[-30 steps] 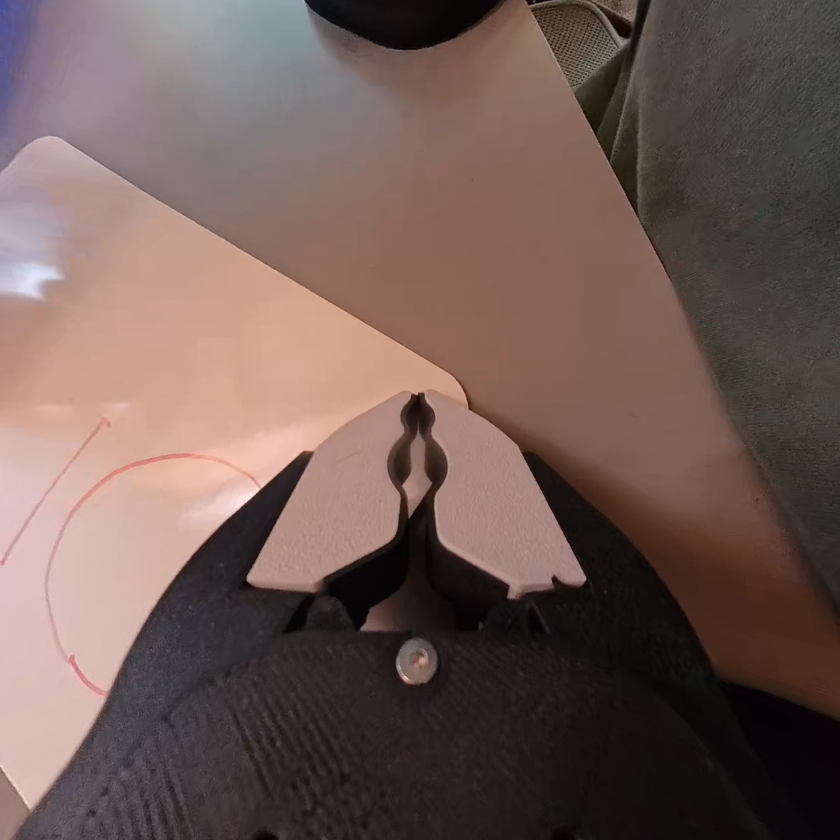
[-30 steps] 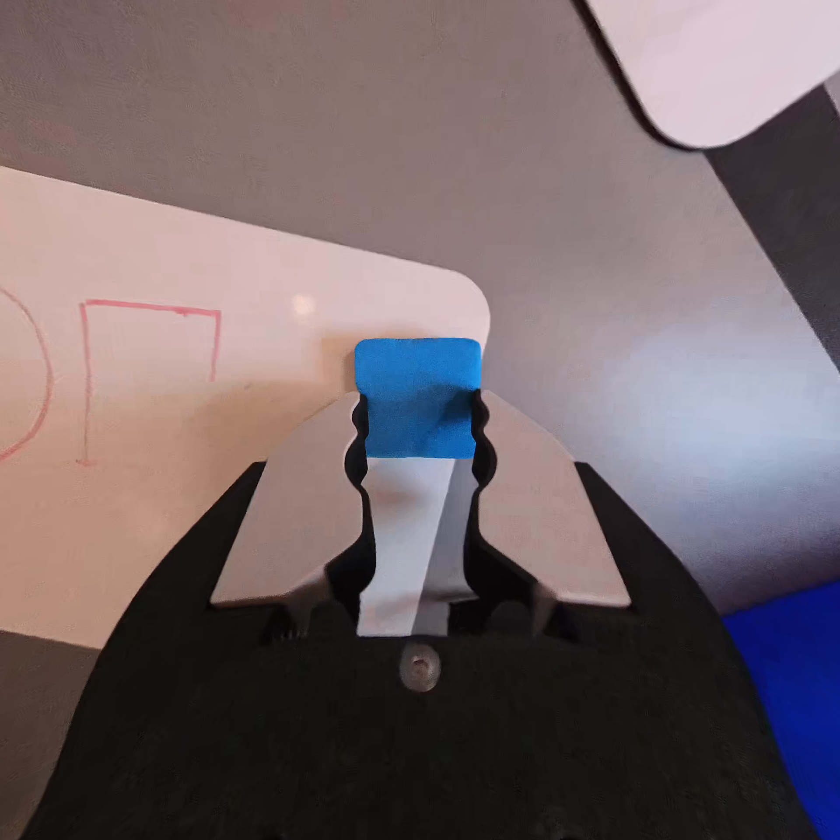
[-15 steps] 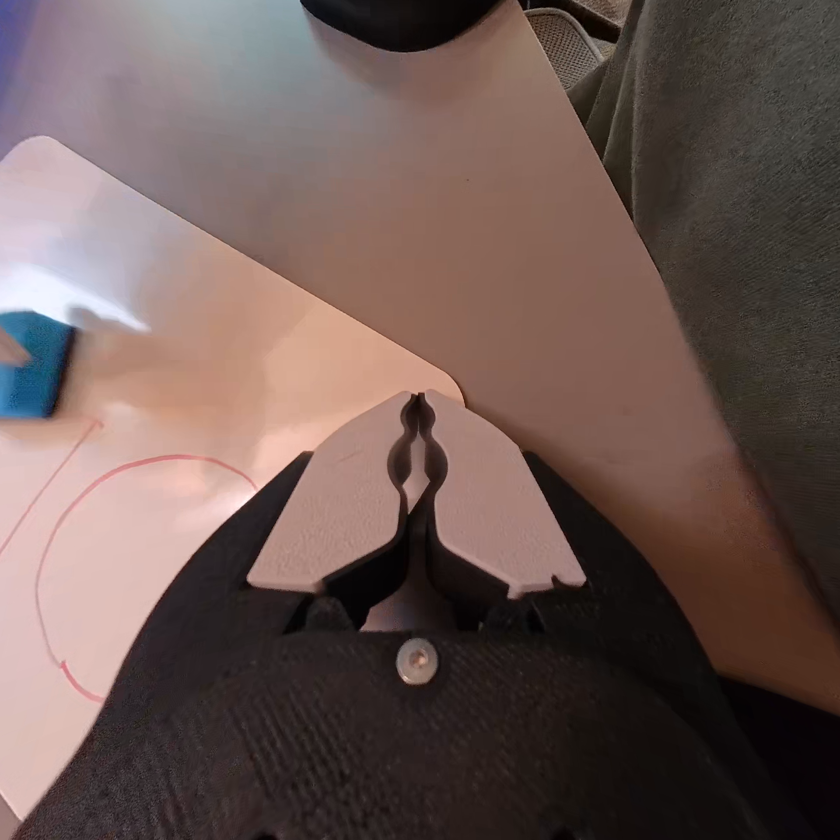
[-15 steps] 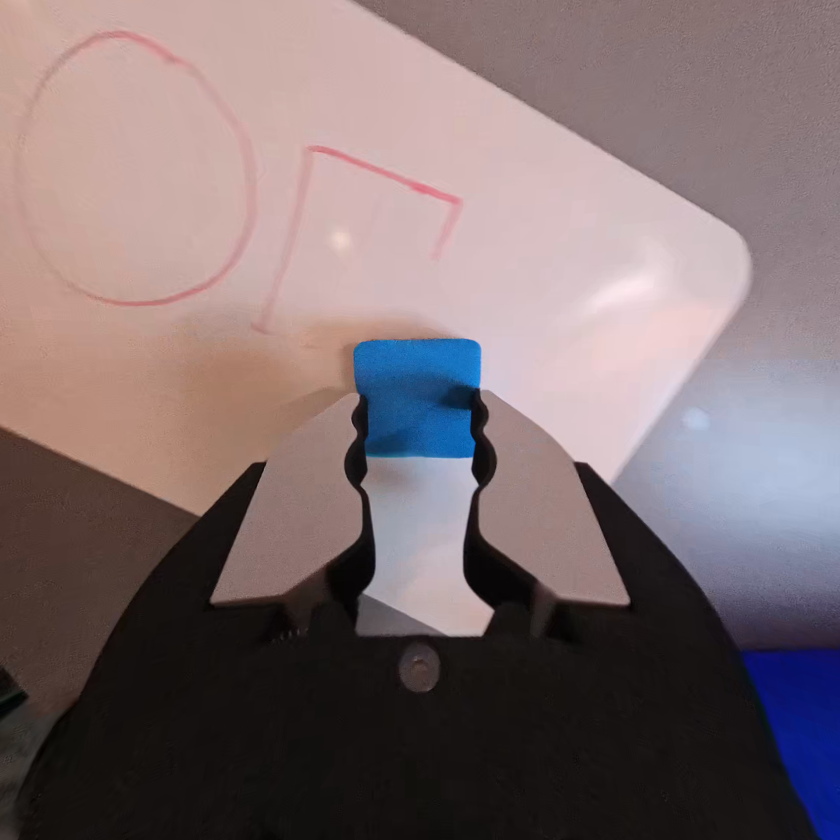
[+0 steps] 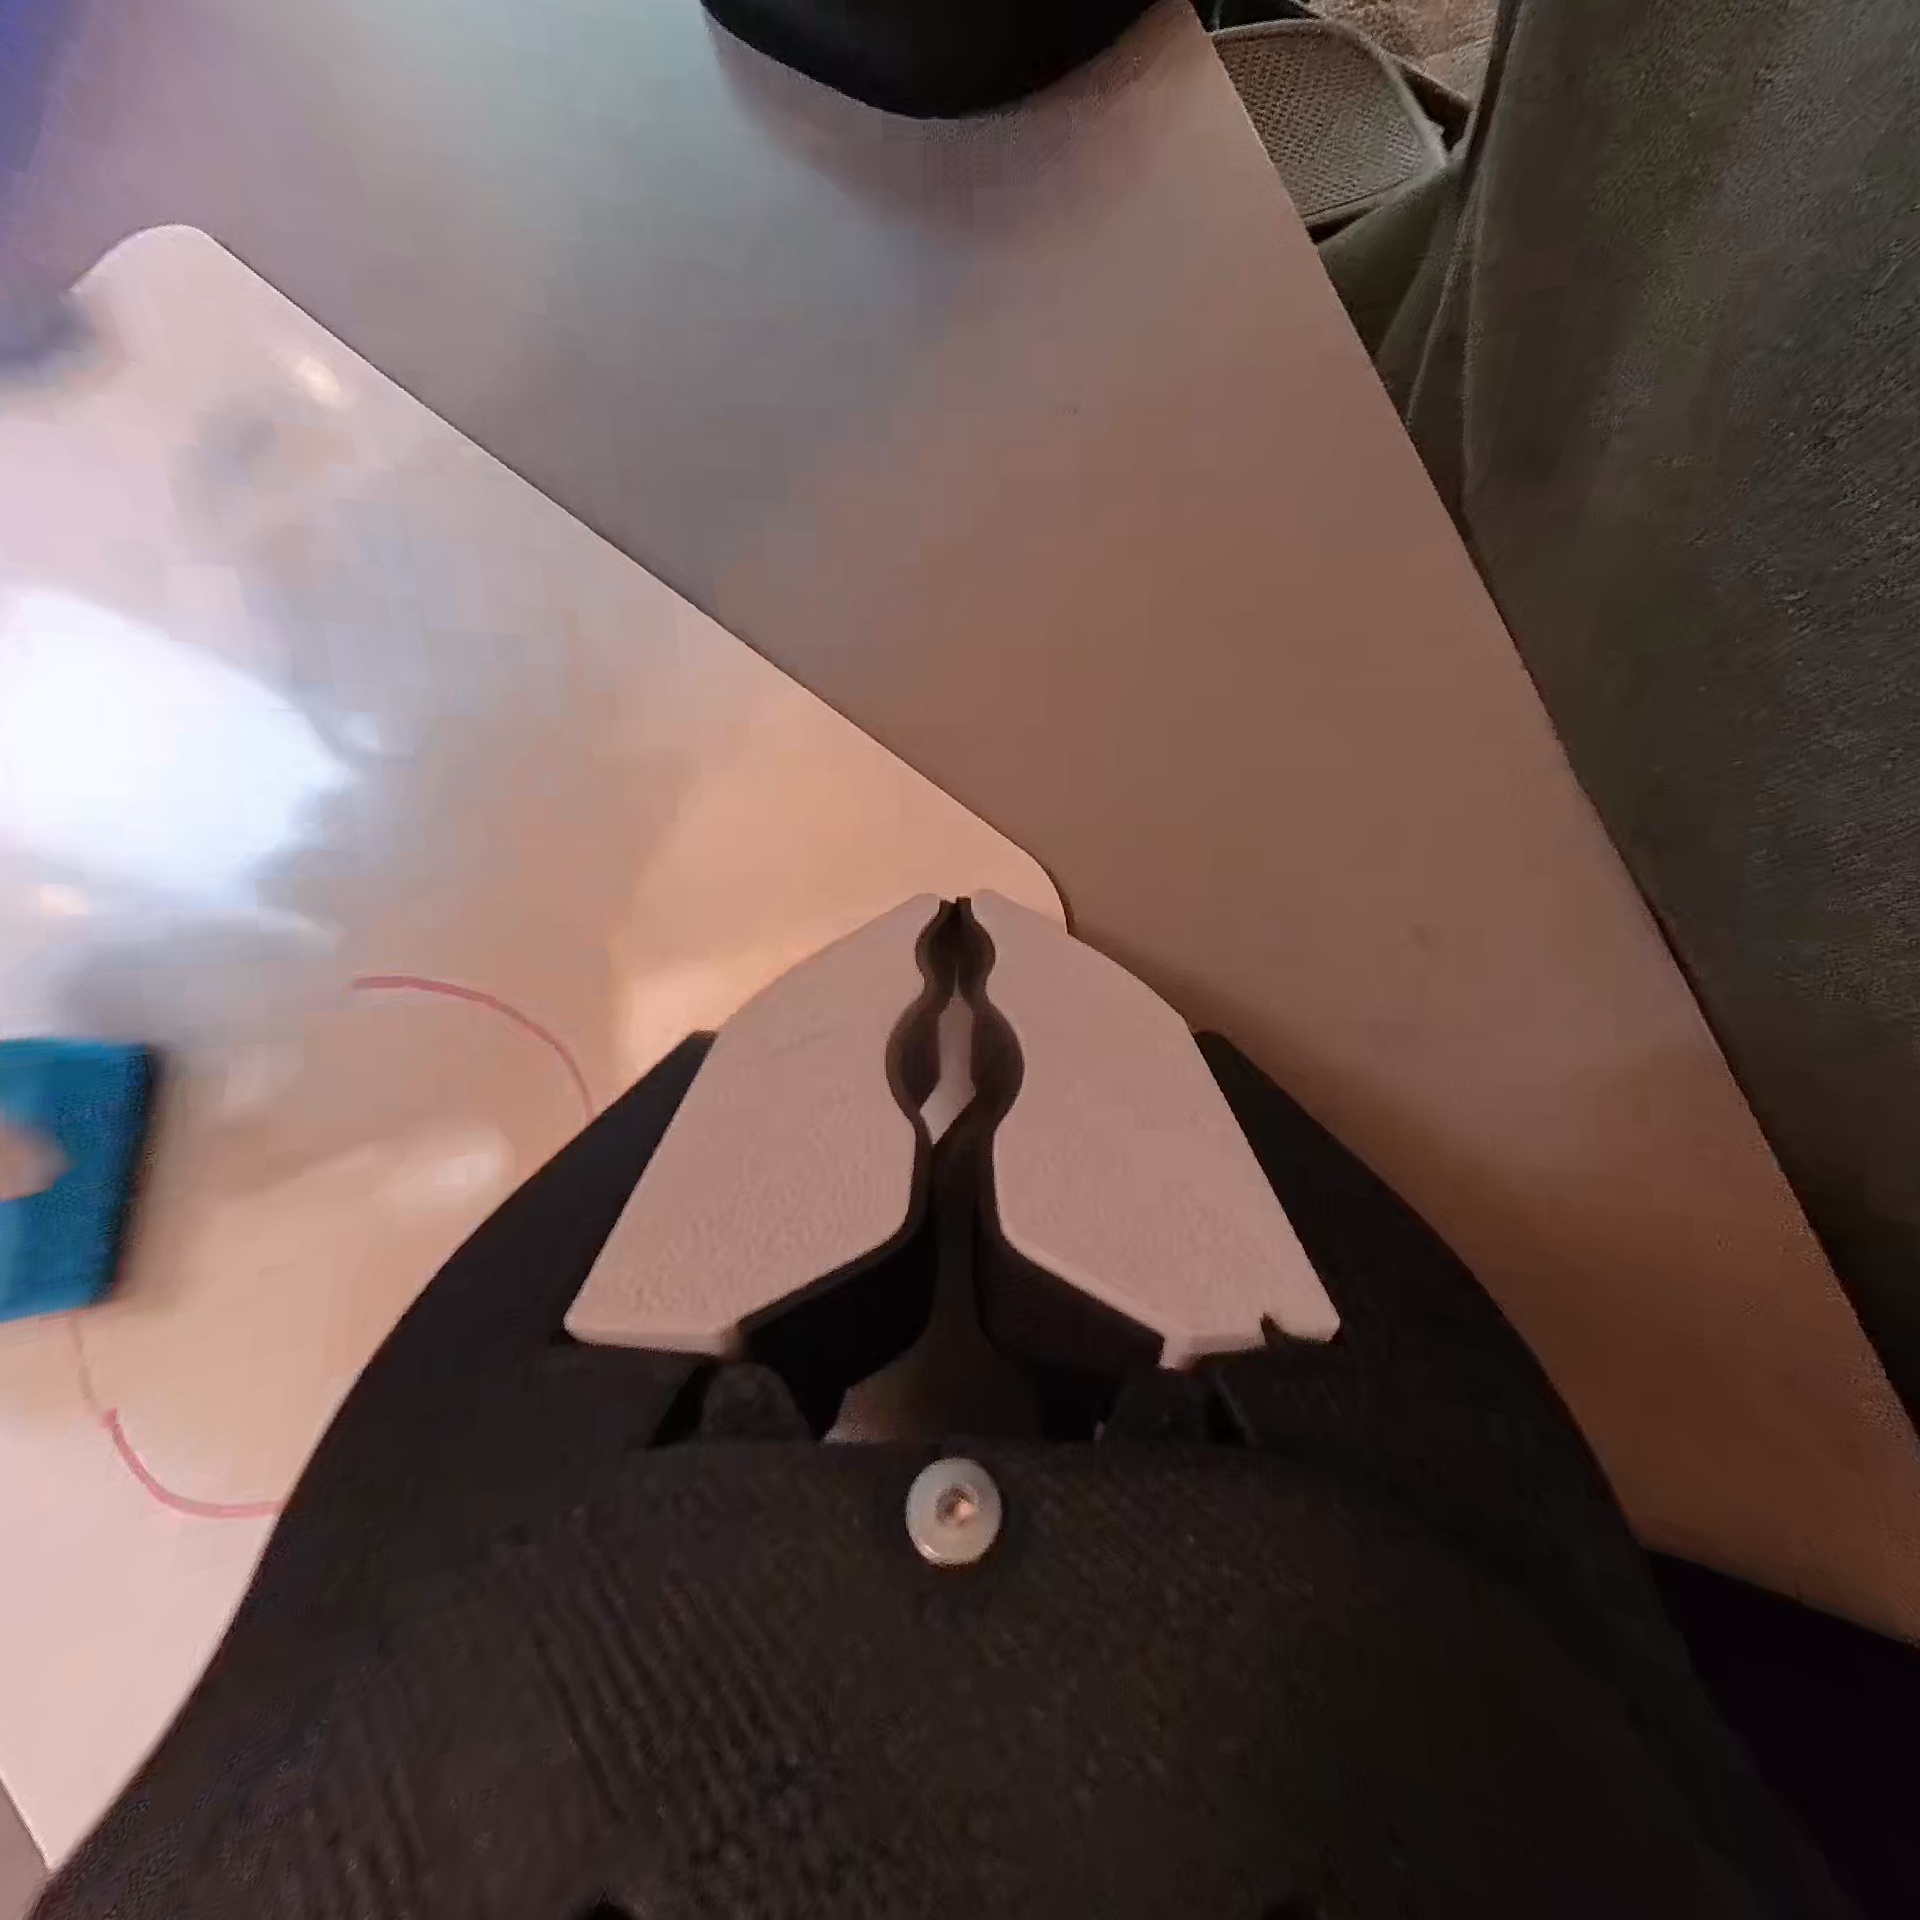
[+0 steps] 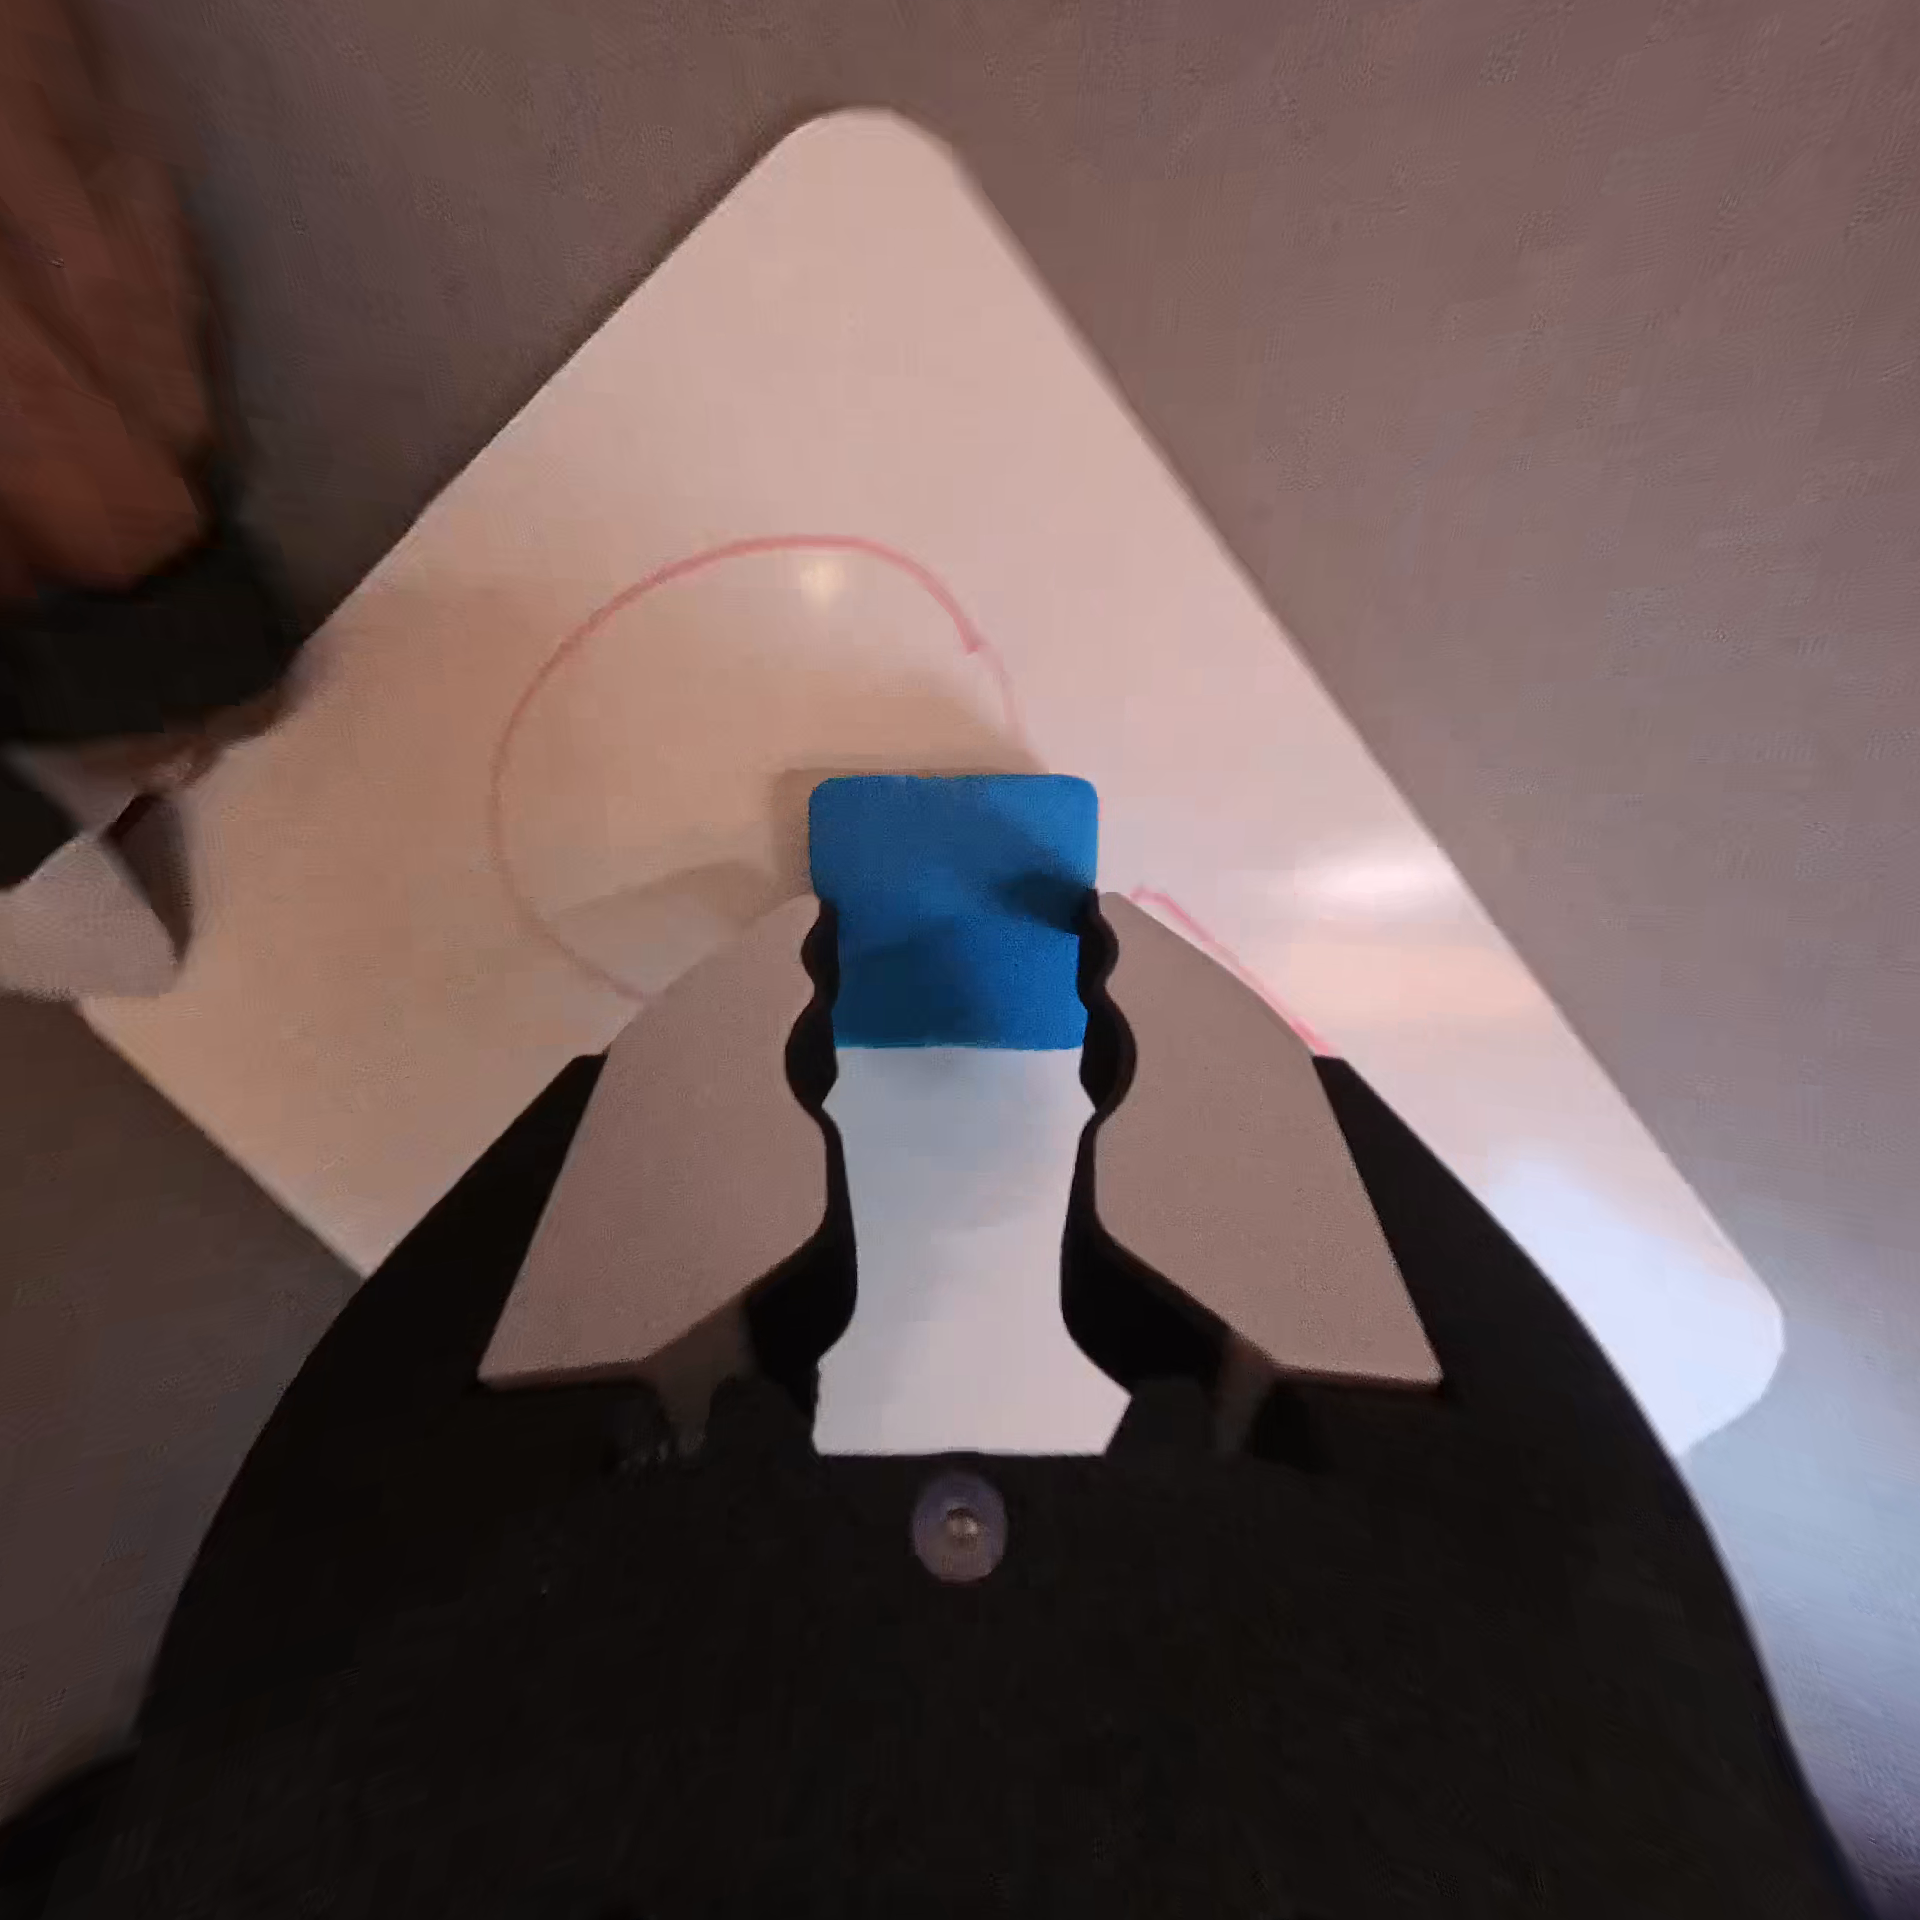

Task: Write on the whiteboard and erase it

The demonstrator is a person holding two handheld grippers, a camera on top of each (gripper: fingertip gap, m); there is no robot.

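The blue foam eraser block (image 6: pixel 951 914), seemingly soft and light, is pinched at its rear by the right claw (image 6: pixel 954 935) over the flat white whiteboard (image 6: pixel 831 416), beside the red circle (image 6: pixel 748 727) toward 11 o'clock. The left claw (image 5: pixel 958 914) is closed empty at the board's corner.

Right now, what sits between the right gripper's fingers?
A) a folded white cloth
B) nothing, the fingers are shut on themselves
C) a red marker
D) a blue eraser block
D: in the right wrist view the right gripper is shut on a blue eraser block, held over the whiteboard next to the red circle drawn on it.
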